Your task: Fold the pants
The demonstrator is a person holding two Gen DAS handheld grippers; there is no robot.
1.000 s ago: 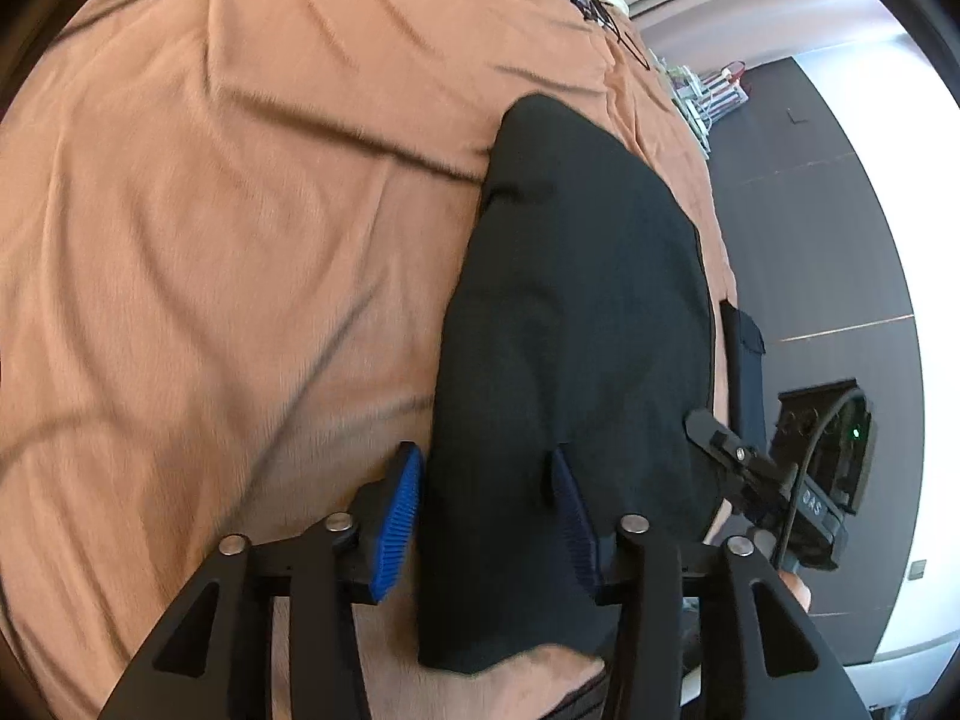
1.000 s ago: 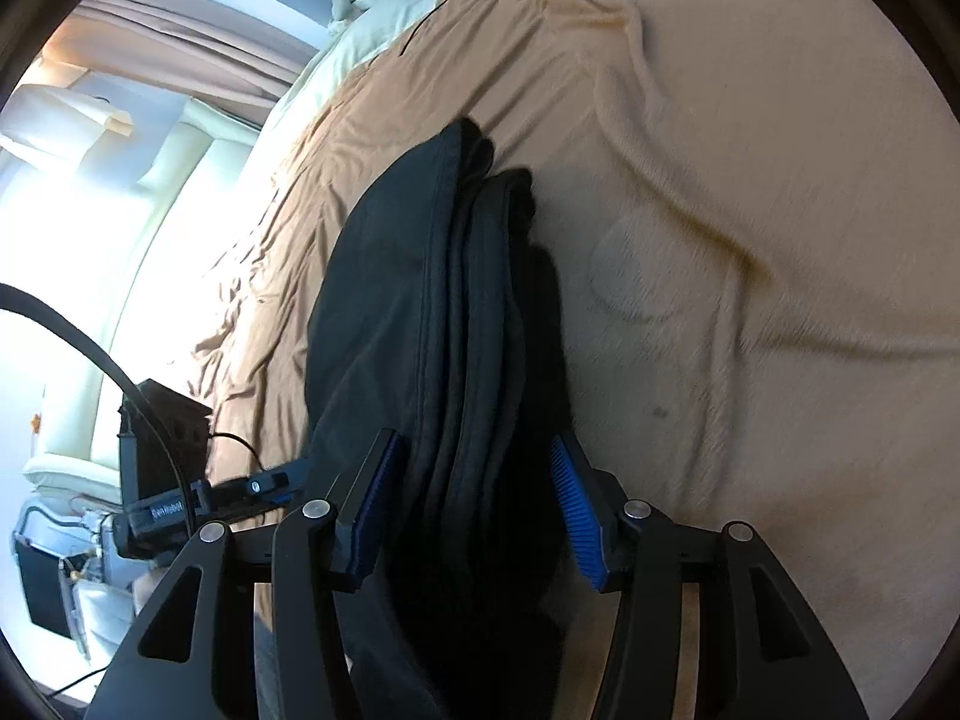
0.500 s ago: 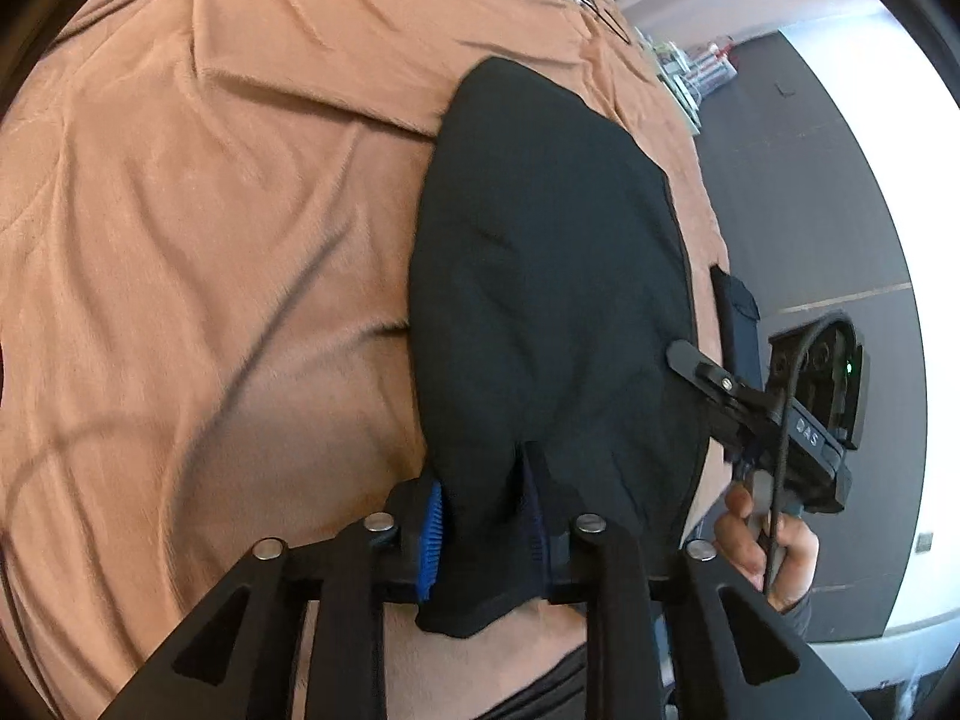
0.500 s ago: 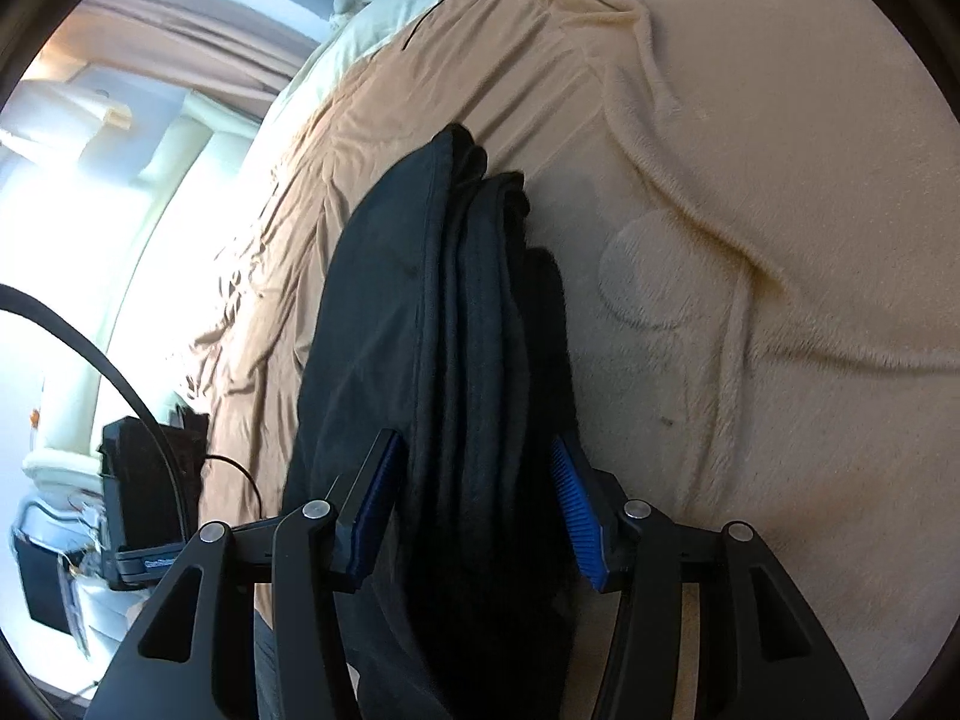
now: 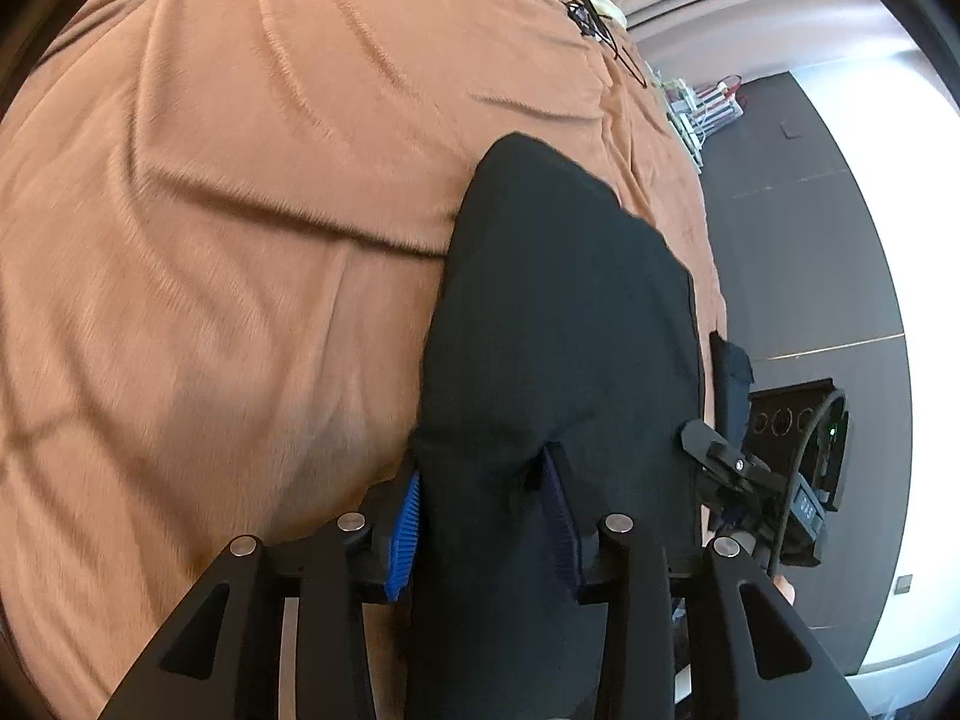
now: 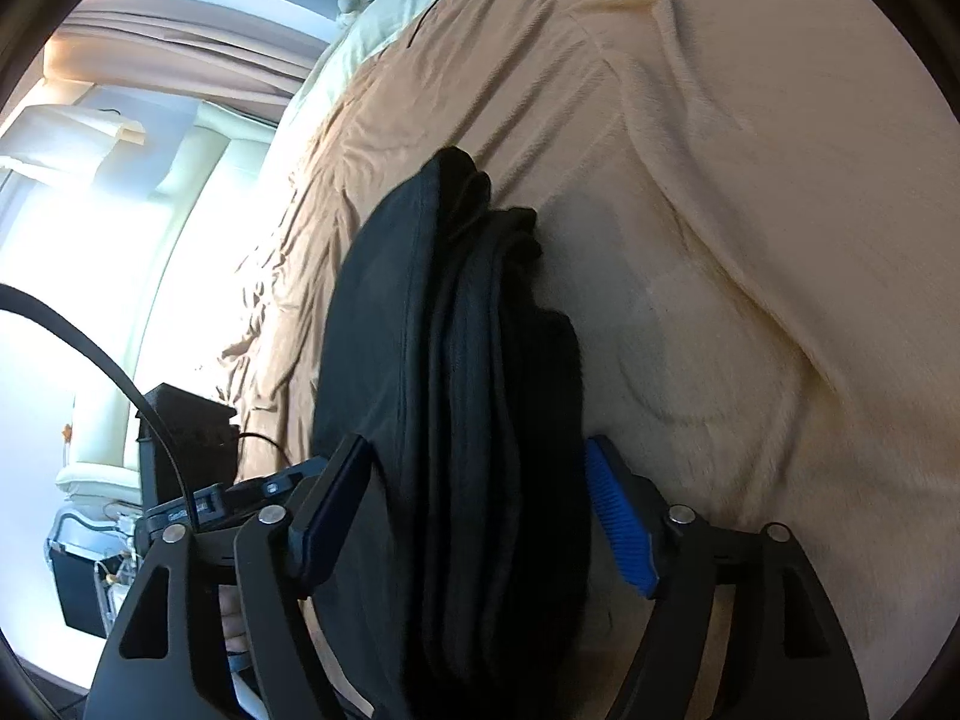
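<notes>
The black pants [image 5: 564, 324] lie folded in a stack on the tan blanket [image 5: 240, 240]. My left gripper [image 5: 483, 516] is shut on the near edge of the pants, the cloth bunched between its blue pads. In the right wrist view the folded layers of the pants [image 6: 456, 372] show side-on. My right gripper [image 6: 474, 516] has its jaws wide apart, one on each side of the stack's near end, not pressing it.
The right gripper's body and a black box with a cable [image 5: 798, 456] sit past the bed's right edge, over dark floor [image 5: 810, 276]. Pale pillows [image 6: 384, 6] lie at the bed's far end. A white sofa [image 6: 198, 192] stands by the bright window.
My left gripper has closed on the pants' near edge and holds it. My right gripper stays open around the stack, now sitting a bit farther onto it.
</notes>
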